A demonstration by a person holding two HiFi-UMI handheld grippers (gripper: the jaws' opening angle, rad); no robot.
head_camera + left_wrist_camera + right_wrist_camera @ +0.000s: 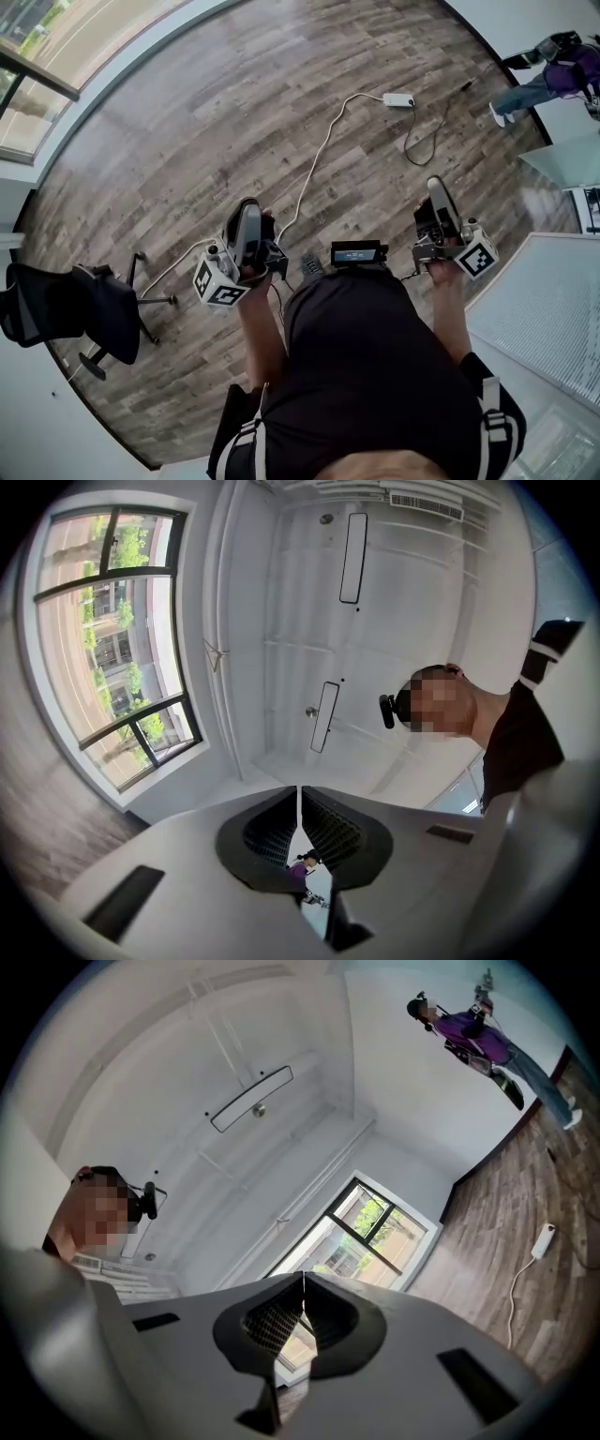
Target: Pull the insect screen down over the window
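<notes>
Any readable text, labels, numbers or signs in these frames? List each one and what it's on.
No legible text in any view.
Small screen in front of the person's body: whatever it shows is too small to read.
Left marker cube: black-and-white square patterns only, no letters or digits.
Right marker cube: the same, patterns only.

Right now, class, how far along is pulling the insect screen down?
Done: nothing; the dark-framed glass window shows no screen over it. In hand: nothing; the left gripper and right gripper are shut and empty, over the wooden plank floor, apart from the window. Left: reach the window, grip the screen, pull it down.
</notes>
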